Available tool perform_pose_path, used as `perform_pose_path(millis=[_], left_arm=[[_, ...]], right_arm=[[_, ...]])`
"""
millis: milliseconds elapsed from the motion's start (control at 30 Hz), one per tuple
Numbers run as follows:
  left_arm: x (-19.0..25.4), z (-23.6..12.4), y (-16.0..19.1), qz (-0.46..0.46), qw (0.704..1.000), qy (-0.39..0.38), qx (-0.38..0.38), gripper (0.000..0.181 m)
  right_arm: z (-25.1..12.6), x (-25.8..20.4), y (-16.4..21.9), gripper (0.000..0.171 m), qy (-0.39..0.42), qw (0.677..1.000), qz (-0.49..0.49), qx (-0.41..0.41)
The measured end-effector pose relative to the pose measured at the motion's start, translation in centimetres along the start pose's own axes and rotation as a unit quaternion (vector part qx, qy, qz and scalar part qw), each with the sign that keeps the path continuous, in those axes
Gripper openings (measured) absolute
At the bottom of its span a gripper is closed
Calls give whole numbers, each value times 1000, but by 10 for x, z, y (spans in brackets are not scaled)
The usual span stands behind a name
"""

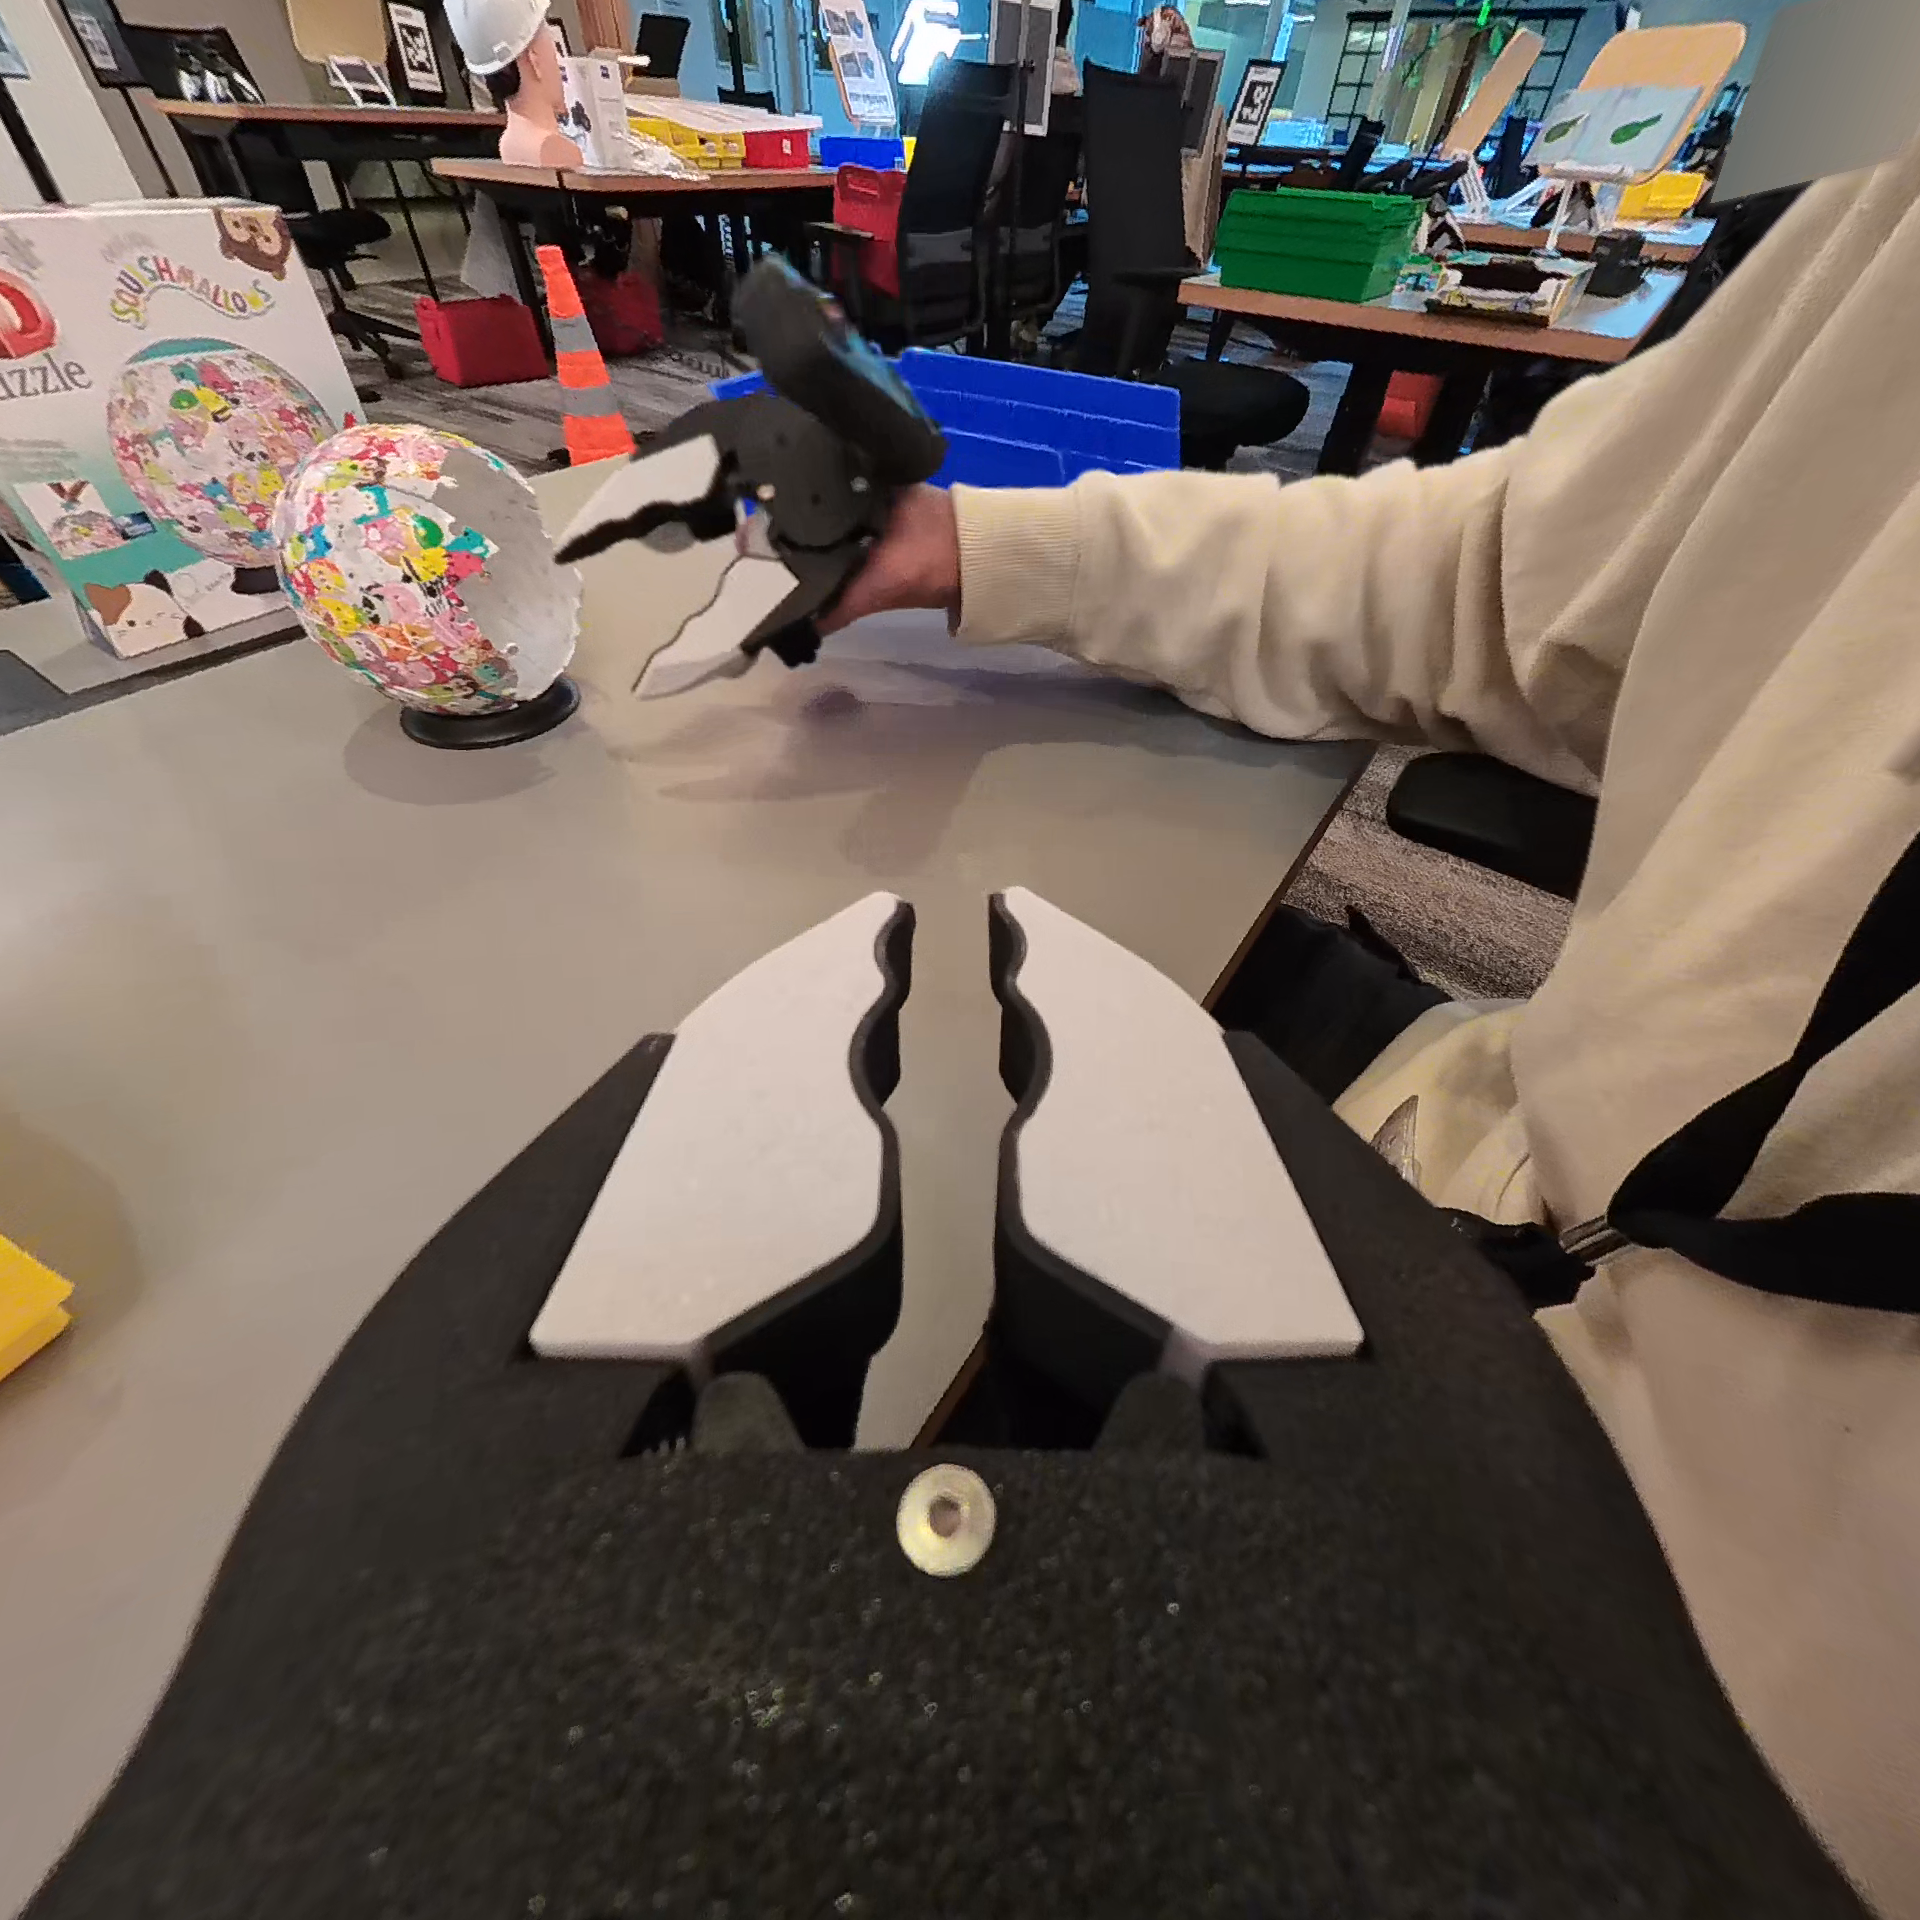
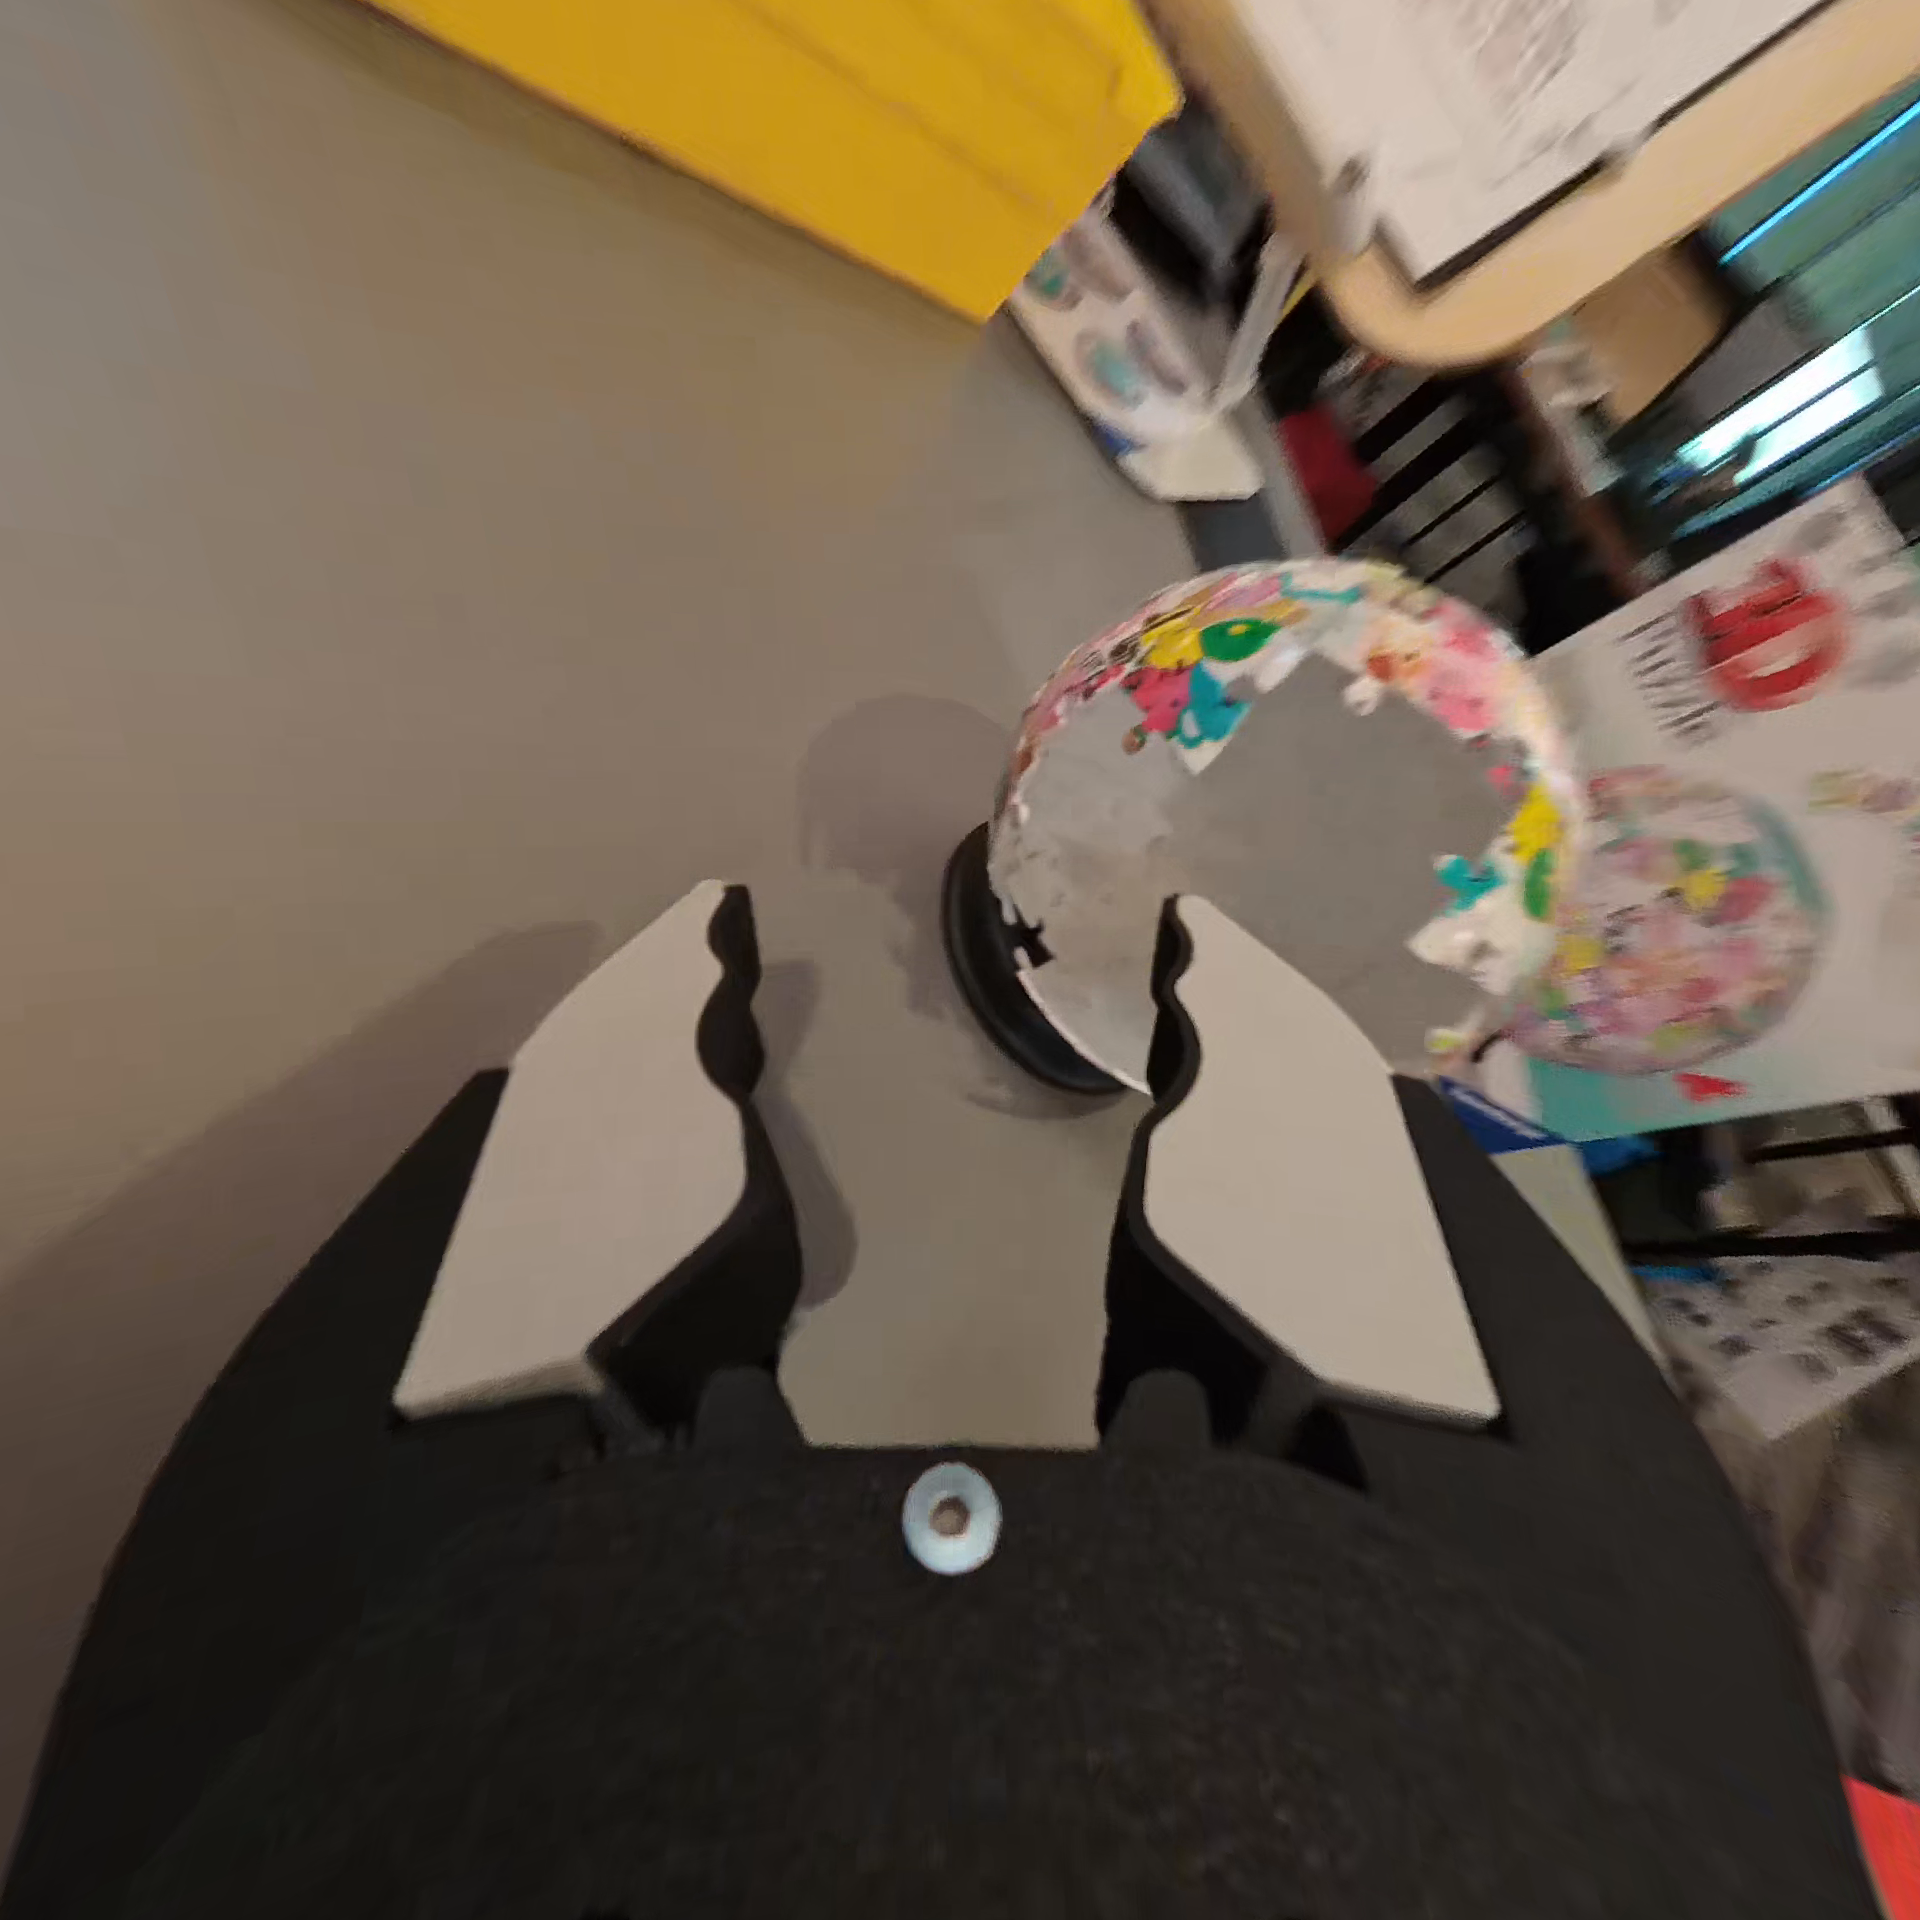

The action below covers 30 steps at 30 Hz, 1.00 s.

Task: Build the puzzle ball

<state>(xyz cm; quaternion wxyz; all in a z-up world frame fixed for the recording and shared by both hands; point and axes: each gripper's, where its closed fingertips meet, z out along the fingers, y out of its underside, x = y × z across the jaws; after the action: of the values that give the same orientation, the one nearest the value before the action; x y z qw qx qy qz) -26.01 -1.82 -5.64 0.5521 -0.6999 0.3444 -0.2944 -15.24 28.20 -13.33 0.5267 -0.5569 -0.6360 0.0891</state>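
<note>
The partly built puzzle ball point(image 1: 416, 582) stands on a black ring stand point(image 1: 488, 719) at the far left of the grey table point(image 1: 312, 987). It is covered in colourful cartoon prints, and a large gap on its right side shows the pale inside. My right gripper point(image 1: 608, 623) is wide open and empty, just right of the gap, apart from it. In the blurred right wrist view the ball point(image 2: 1299, 821) and stand point(image 2: 987, 997) lie just ahead of the right gripper point(image 2: 951, 902). My left gripper point(image 1: 951, 909) hovers low over the near table with a narrow gap, empty.
The puzzle's box point(image 1: 156, 416) stands upright behind the ball and shows in the right wrist view point(image 2: 1714, 831). A yellow bin point(image 2: 831, 135) sits on the table; its corner shows at the left point(image 1: 26, 1309). The table edge point(image 1: 1283, 894) runs close on the right, beside the person's cream sleeve point(image 1: 1351, 603). About 35 centimeters separates my left fingertips from my right.
</note>
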Motion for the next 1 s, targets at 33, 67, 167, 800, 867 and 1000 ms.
perform_pose_path(millis=[33, 67, 167, 800, 867, 1000], left_arm=[[1, 2, 1, 0, 1000, 3, -2, 13], [1, 4, 2, 1, 1000, 5, -6, 13], [-1, 11, 7, 8, 1000, 6, -18, 13], [-24, 28, 11, -27, 999, 33, -25, 13], [-25, 29, 13, -30, 999, 33, -28, 13], [-22, 31, 12, -27, 999, 36, -30, 13]], right_arm=[[8, -1, 3, 76, -19, 1000, 6, -14], [15, -2, 7, 79, -36, 999, 7, -28], [38, -8, 16, 81, -77, 994, 7, -73], [66, -24, 23, 92, -151, 971, 129, -134], [65, -25, 22, 93, -140, 972, 133, -137], [67, -32, 20, 96, -153, 965, 156, -144]])
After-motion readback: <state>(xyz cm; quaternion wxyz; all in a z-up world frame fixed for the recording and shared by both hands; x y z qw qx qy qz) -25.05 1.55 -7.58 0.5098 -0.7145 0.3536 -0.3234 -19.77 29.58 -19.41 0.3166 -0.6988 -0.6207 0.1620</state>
